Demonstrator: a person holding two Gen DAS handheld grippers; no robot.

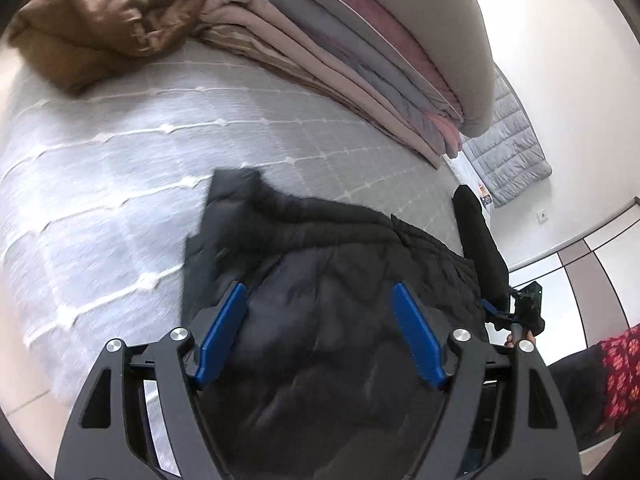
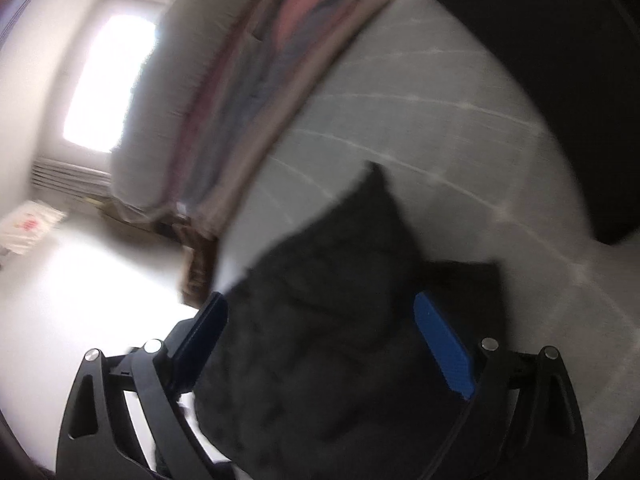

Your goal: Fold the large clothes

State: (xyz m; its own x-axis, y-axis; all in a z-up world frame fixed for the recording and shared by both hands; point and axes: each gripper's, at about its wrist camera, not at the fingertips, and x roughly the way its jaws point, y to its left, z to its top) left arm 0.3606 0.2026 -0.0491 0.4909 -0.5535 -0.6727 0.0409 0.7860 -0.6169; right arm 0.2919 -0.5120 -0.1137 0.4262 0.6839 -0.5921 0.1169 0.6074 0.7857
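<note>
Left wrist view: left gripper (image 1: 320, 336) hung over a black quilted jacket (image 1: 320, 280) lying on a grey bed cover (image 1: 120, 152) w/ white grid lines. Blue pads (image 1: 224, 332) stood spread wide; jacket fabric filled the gap between them and ran under the frame toward the camera, but neither pad was seen pressing it, so no pinch. Jacket's far edge w/ a fuzzy dark trim sat ahead of the tips. At the right, the right gripper (image 1: 504, 312) showed small near the jacket's edge, w/ a black sleeve piece rising just beside it. Further back: brown bundle (image 1: 100, 24) top left, stack of folded blankets (image 1: 340, 48) in beige, grey and pink.

Right wrist view (blurred): right gripper (image 2: 320, 328) also had its jaws apart. Jacket (image 2: 328, 300) bulked up between the pads and past them, a peaked fold ahead of the tips. Whether the pads touched the cloth, can't tell thru the blur. Same bed cover (image 2: 440, 120) beyond, blanket stack (image 2: 248, 80) upper left, a bright window (image 2: 108, 80) behind.
</note>
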